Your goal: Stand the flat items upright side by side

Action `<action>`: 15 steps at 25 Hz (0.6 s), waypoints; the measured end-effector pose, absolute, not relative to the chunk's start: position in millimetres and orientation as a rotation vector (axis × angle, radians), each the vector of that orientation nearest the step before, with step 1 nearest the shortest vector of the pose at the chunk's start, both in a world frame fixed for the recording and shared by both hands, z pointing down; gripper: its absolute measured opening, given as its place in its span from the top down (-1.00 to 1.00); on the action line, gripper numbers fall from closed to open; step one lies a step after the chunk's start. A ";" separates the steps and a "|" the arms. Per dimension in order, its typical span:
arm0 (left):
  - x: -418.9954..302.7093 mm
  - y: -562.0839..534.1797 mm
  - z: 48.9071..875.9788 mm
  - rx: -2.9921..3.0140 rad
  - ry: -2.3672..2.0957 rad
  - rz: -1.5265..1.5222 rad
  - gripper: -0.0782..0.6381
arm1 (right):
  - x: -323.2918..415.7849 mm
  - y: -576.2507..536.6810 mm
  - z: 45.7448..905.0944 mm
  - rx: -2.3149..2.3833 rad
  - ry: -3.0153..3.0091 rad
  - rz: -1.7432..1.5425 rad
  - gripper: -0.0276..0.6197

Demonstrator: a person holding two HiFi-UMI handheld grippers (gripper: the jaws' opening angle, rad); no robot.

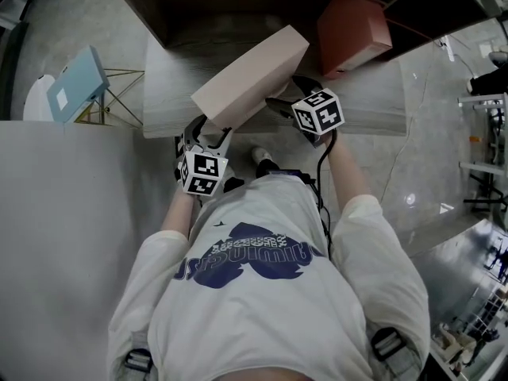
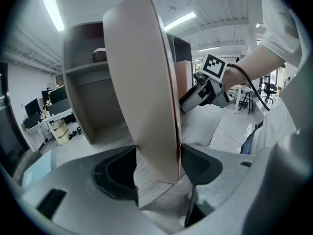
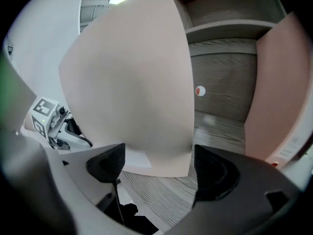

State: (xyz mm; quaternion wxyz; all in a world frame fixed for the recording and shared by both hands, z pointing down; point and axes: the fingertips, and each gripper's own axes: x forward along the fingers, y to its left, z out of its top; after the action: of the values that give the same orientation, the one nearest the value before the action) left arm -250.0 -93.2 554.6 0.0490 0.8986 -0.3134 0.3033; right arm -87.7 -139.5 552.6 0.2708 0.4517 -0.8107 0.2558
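A flat beige box (image 1: 250,74) hangs tilted over the near edge of the wooden shelf board (image 1: 373,101). My left gripper (image 1: 210,133) is shut on its near lower corner. In the left gripper view the box (image 2: 142,92) stands edge-on, pinched between both jaws of that gripper (image 2: 157,168). My right gripper (image 1: 287,92) is at the box's right side with its jaws spread wide. In the right gripper view the broad face of the box (image 3: 132,82) fills the space ahead of that gripper (image 3: 159,163), with a gap at the right jaw. A red-brown box (image 1: 353,26) stands upright at the back right.
The shelf has a dark back panel and an upper board (image 3: 230,31) overhead. The red-brown box (image 3: 276,97) stands close on the right of the beige one. A light blue panel on a wire stand (image 1: 75,86) is at far left, beside a white partition (image 1: 71,213).
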 end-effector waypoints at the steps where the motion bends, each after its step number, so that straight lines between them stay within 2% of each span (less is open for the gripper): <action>1: -246.3 -93.7 554.3 2.736 -0.953 0.922 -0.04 | -84.7 -137.9 544.3 1.242 -2.184 0.693 -0.35; 15: -209.3 -100.0 550.5 2.680 -0.920 0.864 -0.04 | -124.3 -92.9 439.1 1.417 -2.286 0.694 -0.49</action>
State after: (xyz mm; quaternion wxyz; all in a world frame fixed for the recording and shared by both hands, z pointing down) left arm -209.3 -100.0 550.5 0.0893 0.9011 -0.3094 0.2903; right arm -124.3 -92.9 439.1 0.1812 0.5017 -0.8094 0.2456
